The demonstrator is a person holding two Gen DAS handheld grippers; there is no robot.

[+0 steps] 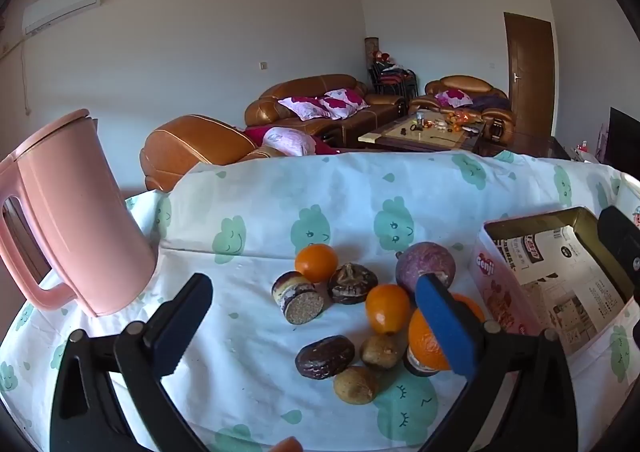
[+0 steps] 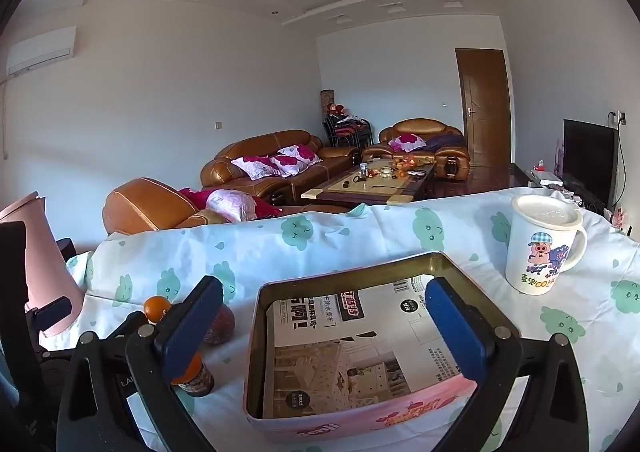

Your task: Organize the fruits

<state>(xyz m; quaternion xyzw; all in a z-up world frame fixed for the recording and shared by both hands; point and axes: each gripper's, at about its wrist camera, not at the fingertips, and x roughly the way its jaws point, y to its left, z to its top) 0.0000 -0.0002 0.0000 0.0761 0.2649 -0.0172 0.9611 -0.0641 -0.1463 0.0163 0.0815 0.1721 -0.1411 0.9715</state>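
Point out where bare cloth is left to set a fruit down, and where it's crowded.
Free: the cloth between the pink jug and the fruit pile; the strip between the tin and the mug. The tin holds only a paper liner. Crowded: pile against the tin's left wall.

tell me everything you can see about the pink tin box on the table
The tin box is a shallow rectangular tin with rounded corners, pink printed outer walls with red lettering and a dull gold inside. It sits open and flat on the cloud-print tablecloth, holding no fruit, only a printed paper sheet lining its bottom. The right tongs hover open over it; the fruit pile lies beside it.
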